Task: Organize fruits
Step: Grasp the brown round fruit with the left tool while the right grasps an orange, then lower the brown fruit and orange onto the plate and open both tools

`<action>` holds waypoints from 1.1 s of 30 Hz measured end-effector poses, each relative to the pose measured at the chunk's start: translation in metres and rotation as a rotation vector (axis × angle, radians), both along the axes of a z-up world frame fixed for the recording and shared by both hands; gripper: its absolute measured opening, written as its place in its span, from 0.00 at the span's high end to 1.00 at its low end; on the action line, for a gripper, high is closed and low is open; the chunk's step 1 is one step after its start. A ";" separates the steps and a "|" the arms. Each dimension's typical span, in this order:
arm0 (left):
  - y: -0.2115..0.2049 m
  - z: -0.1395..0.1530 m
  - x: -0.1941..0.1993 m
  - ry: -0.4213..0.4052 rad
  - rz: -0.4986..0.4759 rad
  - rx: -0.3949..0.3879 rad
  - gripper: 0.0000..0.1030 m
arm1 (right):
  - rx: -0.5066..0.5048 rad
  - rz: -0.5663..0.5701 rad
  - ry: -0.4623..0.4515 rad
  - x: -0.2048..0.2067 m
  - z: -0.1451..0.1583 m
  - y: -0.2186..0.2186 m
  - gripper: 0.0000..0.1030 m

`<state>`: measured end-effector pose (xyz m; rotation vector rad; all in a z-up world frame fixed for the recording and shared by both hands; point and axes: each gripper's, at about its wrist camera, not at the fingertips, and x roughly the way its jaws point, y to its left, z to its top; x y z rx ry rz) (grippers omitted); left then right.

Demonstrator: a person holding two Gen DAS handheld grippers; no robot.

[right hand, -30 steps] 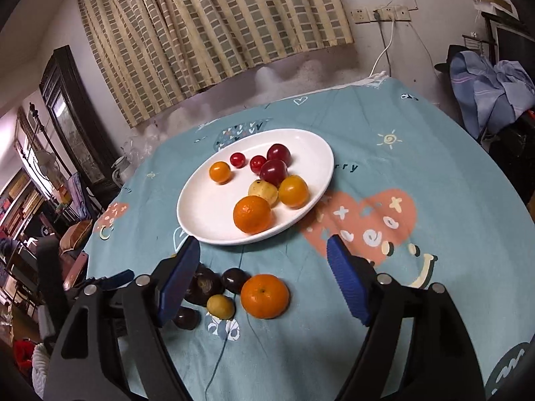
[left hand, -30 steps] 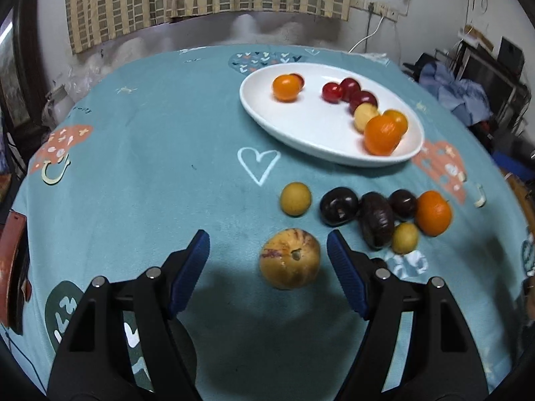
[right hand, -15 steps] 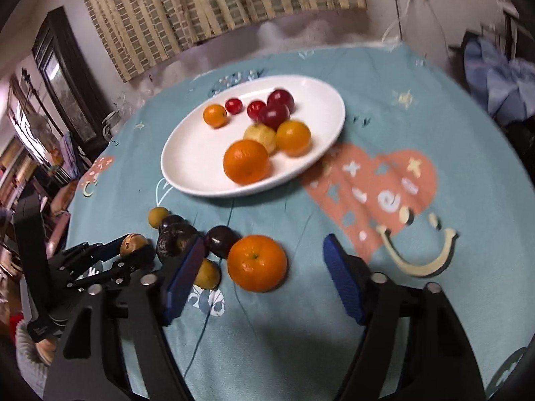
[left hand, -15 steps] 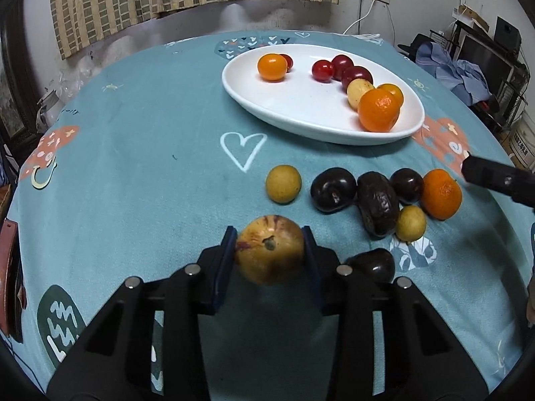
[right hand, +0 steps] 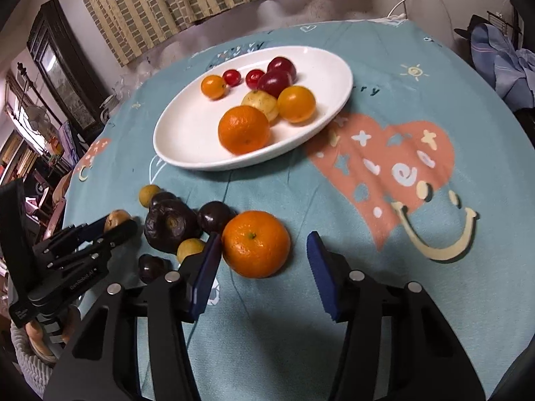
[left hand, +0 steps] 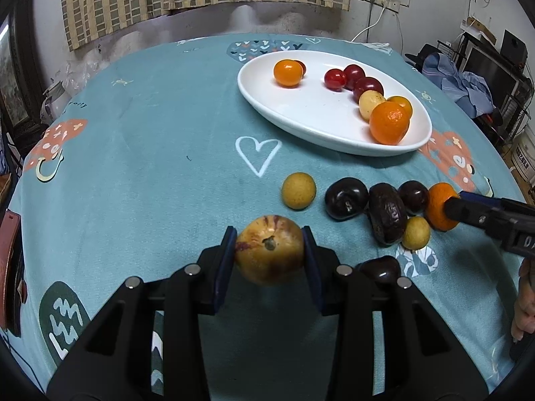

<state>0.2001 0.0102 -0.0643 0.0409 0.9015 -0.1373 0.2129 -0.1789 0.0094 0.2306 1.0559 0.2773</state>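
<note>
Fruit fills both views. In the left wrist view, the left tool has its two blue pads pressed against the sides of a yellow, purple-streaked round fruit, which sits squarely between them at the near centre of the teal worktop. Just beyond, to the right, a row lies on the cloth: a small yellow fruit, a dark plum, a wrinkled dark fruit, and an orange at the right end, with the right tool's fingertip touching it. Another dark fruit lies near, partly behind the left tool's right finger. Far right stands the white oval plate with fruit already in it.

In the right wrist view, the right tool is open wide, gripping nothing. The orange lies on the worktop between the pads, close against the left one and well apart from the right one. The left tool appears at the left edge, clamped on the streaked fruit. The plate lies farther off, beyond the orange.
</note>
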 end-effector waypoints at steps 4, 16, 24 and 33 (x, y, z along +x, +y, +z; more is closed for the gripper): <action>0.000 -0.001 0.000 0.006 0.001 0.001 0.62 | -0.023 0.013 -0.006 -0.002 -0.004 0.007 0.57; -0.003 0.040 0.013 -0.044 0.004 -0.048 0.62 | 0.041 -0.131 -0.202 0.001 0.072 -0.041 0.59; -0.031 0.063 0.076 -0.074 0.021 -0.079 0.61 | 0.058 -0.169 -0.168 0.080 0.065 -0.028 0.59; -0.037 0.045 0.102 -0.099 0.048 -0.053 0.32 | 0.122 -0.267 -0.107 0.129 0.029 -0.048 0.55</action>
